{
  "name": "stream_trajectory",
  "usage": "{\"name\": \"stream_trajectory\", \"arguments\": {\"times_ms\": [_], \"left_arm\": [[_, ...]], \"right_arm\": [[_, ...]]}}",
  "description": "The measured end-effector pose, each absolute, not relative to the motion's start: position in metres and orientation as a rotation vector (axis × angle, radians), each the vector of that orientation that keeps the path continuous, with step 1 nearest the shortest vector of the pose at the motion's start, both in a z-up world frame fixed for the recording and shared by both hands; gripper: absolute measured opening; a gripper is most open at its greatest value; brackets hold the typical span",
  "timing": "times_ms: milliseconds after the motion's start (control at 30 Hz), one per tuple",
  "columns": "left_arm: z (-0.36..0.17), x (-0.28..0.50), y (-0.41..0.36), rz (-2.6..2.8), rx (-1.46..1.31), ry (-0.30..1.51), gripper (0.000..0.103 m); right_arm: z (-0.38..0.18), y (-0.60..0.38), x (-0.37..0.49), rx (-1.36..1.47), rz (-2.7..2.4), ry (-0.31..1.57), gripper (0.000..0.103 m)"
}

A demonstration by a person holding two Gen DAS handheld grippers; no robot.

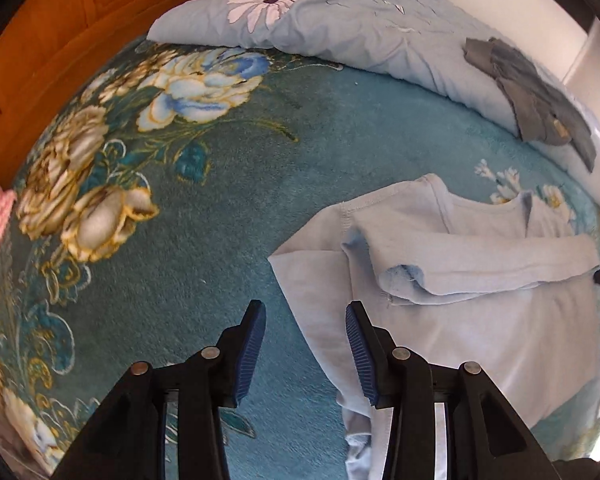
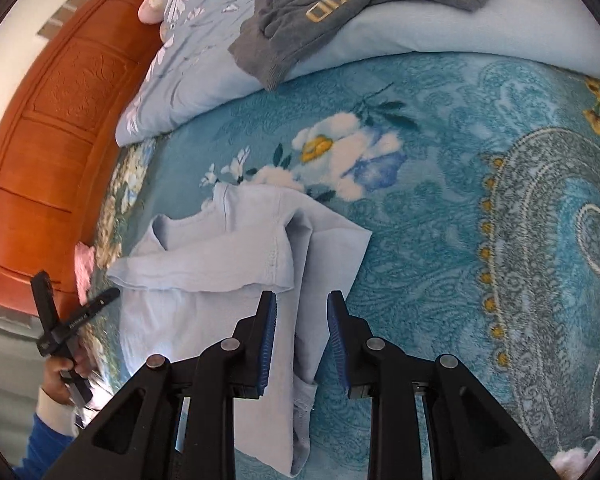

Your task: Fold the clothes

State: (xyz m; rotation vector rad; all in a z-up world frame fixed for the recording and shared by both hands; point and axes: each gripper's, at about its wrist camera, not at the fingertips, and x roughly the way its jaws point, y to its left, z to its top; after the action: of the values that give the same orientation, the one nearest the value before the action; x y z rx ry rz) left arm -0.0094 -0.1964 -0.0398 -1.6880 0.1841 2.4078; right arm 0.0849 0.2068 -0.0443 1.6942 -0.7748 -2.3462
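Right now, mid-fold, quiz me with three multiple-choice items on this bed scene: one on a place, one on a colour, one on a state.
1. Where does the grey garment lie?
A. on the pale blue pillow
B. on the wooden headboard
C. under the light blue shirt

2. What colour are the pads of the left gripper?
A. red
B. dark blue
C. white

3. How does the light blue shirt lie on the floral blanket?
A. rolled into a ball
B. spread flat with both sleeves out
C. partly folded, a sleeve laid across the body

Answers: 1 A, it drapes over the pillow's edge. 2 B, ribbed blue pads face inward. 3 C, the sleeve crosses the body.
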Motion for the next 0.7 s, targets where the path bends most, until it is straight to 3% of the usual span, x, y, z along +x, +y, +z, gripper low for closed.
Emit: {"name": "stream_trajectory", "arguments": {"times_ms": [200,300,600,700], "left_arm": [[-0.035,-0.03,-0.183,2.394,-1.633,0.169,0.045],[-0.034,-0.05,-0.182,2.407,-1.639,0.062,0.045],[-0.041,-0.071,-0.211,2.447,-1.688,-0.279,0.045],[-0.042,-0.062,-0.211,2.374,-1.659,-0.266,0.045]], "right_arm": [[-0.032,0.192,0.066,1.649,-2.368,-0.673,0.027],[-0.029,0.193,0.052,1.624,-2.362,-0.721,0.007],[-0.031,0.224,0.021,1.561,-2.413,-1.048,0.007],[-0.036,0.226,0.023,1.584,-2.404,-1.005,0.008]]}}
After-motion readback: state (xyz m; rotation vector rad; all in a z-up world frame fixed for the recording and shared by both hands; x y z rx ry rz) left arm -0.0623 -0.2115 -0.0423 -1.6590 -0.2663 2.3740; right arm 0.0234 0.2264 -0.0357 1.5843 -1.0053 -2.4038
